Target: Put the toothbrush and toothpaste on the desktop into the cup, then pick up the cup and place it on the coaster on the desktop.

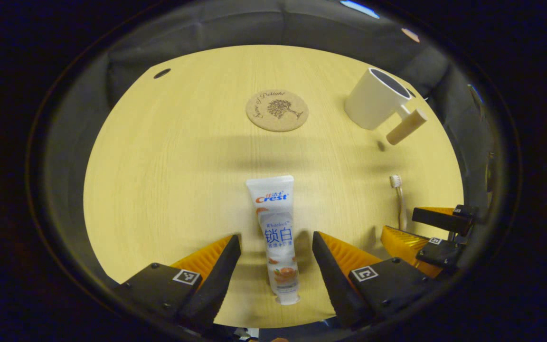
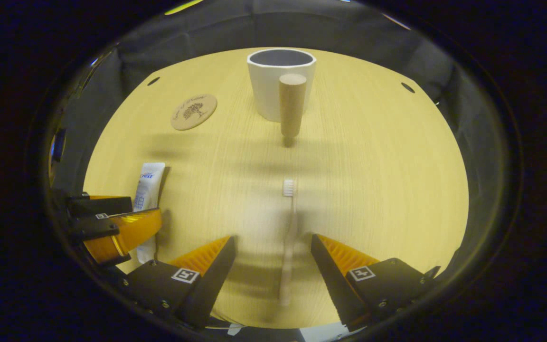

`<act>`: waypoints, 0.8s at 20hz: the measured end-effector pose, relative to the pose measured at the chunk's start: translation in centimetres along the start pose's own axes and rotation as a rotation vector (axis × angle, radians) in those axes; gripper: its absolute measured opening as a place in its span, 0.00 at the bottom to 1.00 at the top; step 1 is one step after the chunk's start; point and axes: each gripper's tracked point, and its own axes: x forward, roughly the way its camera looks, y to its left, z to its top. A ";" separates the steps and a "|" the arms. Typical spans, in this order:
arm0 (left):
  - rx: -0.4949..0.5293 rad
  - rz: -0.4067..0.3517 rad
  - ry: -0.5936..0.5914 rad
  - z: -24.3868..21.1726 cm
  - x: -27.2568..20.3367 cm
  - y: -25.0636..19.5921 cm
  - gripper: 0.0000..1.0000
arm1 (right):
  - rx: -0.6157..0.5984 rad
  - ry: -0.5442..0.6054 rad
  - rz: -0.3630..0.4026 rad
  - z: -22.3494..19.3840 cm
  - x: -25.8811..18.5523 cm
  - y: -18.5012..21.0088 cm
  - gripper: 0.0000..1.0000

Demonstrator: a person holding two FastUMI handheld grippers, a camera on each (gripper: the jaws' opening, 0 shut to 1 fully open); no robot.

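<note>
A pale wood desk [image 1: 169,156] sits inside dark cloth walls, with the coaster [image 1: 277,110] flat on it as the landmark.

In the left gripper view, the toothpaste [image 1: 277,237] lies flat on the desk, nearer the camera than the coaster and in line with it. Its long axis runs straight away from the camera — crimped end toward the coaster, cap end toward the gripper. The left gripper [image 1: 276,249] is spread wide, a finger on either side of the tube's lower half and neither touching it. The cup [image 1: 377,97] stands to the right of the coaster, its peg handle pointing down and right; this view shows the handle from the side. The toothbrush [image 1: 400,199] lies well right of the toothpaste, bristle end toward the cup, its handle running under the right gripper [image 1: 439,230].

In the right gripper view, the cup [image 2: 280,80] stands right of the coaster [image 2: 193,111], its handle pointing at the camera. The toothbrush [image 2: 288,237] lies lengthwise below the cup — head toward it, blurred handle between the fingers of the right gripper [image 2: 273,251], which is open and clear of it. The toothpaste [image 2: 147,194] lies below the coaster, partly behind the left gripper [image 2: 112,228].
</note>
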 end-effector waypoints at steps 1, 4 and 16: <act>-0.005 -0.009 0.014 -0.2 0.2 -0.3 0.99 | 0.003 0.014 0.002 -0.1 0.2 0.0 0.95; -0.019 -0.013 0.049 -0.5 0.8 -0.5 0.99 | 0.013 0.051 0.002 -0.4 0.7 -0.2 0.83; 0.014 0.075 0.068 -0.4 1.2 1.0 0.40 | -0.034 0.100 -0.026 -0.8 0.6 -1.3 0.22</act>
